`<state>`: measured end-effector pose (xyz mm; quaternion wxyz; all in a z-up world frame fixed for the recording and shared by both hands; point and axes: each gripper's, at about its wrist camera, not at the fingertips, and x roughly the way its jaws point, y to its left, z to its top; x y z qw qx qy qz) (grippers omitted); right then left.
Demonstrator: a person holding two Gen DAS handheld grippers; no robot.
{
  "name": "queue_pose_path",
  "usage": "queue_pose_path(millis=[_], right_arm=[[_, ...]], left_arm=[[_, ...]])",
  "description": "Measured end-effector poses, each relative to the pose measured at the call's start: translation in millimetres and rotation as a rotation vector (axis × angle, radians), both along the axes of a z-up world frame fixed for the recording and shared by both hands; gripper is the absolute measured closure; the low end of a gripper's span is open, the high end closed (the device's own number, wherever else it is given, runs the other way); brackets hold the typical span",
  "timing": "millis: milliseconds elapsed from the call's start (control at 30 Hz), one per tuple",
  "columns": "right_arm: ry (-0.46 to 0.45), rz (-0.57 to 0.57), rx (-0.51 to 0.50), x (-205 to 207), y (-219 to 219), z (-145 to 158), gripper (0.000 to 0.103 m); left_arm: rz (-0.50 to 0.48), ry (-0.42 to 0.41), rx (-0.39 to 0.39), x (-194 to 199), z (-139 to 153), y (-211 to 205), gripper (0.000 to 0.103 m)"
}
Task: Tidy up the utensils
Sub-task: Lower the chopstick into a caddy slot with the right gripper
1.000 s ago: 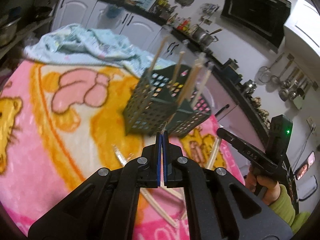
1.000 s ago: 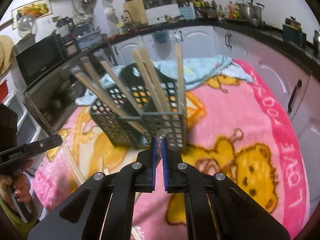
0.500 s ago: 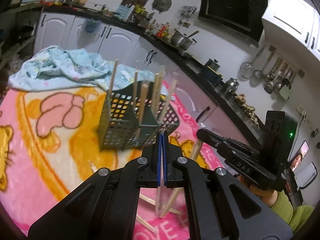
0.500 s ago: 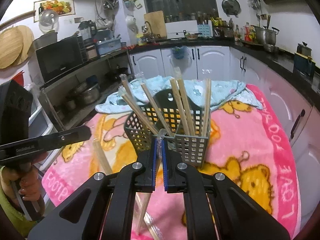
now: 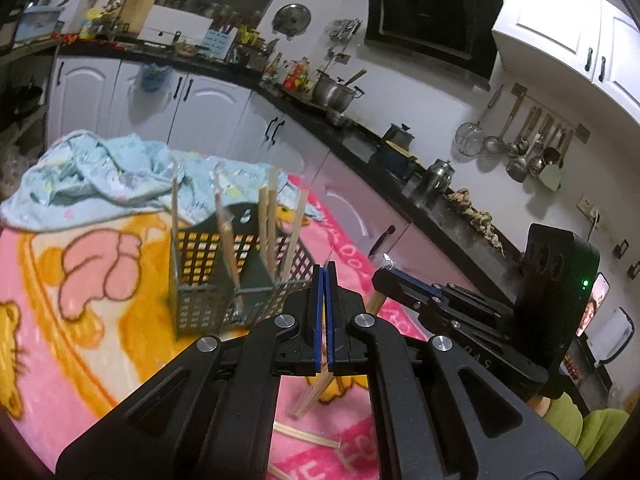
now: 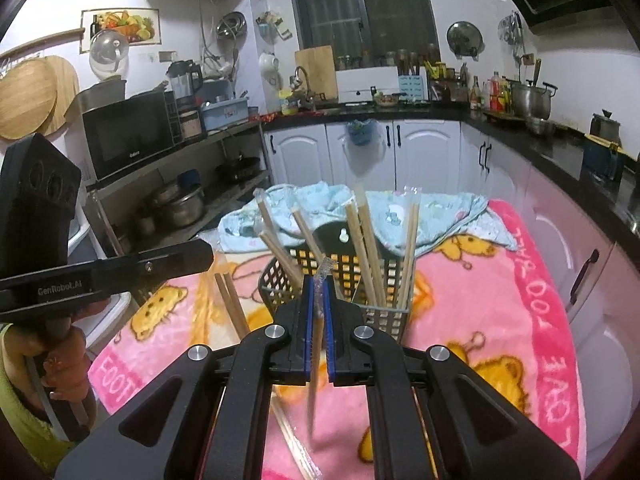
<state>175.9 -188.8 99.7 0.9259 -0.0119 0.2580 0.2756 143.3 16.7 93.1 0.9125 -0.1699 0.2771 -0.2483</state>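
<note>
Both grippers (image 5: 324,276) (image 6: 319,292) clamp wrapped chopsticks (image 6: 316,344), apparently.

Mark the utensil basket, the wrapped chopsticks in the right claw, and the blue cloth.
utensil basket (image 6: 390,316), right wrist view, front mesh wall.
wrapped chopsticks (image 6: 318,344), right wrist view, shaft between the pads.
blue cloth (image 5: 100,172), left wrist view, crumpled middle.

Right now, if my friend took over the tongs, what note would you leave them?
Right tongs: shut on a wrapped chopstick pair, lifted above the blanket.
Left tongs: shut on a chopstick pair too.
Done: several pairs stand in the dark basket.
Left: drop both held pairs into the basket, then gather the loose ones lying on the blanket.
</note>
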Motion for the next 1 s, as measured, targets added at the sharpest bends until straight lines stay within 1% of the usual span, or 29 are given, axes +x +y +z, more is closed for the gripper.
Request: queue_pose_path(millis=[567,1000], right_arm=[[-0.1,-0.033,0.027,-1.4,-14.5,39.3,0.098],[-0.189,-0.054,0.059,5.2,-20.4,77.5,0.098]], left_arm=[[-0.029,-0.085,0.007,10.9,42.5,-19.9,0.103],[-0.012,-0.172,0.013,25.4,84.9,-26.9,0.103]])
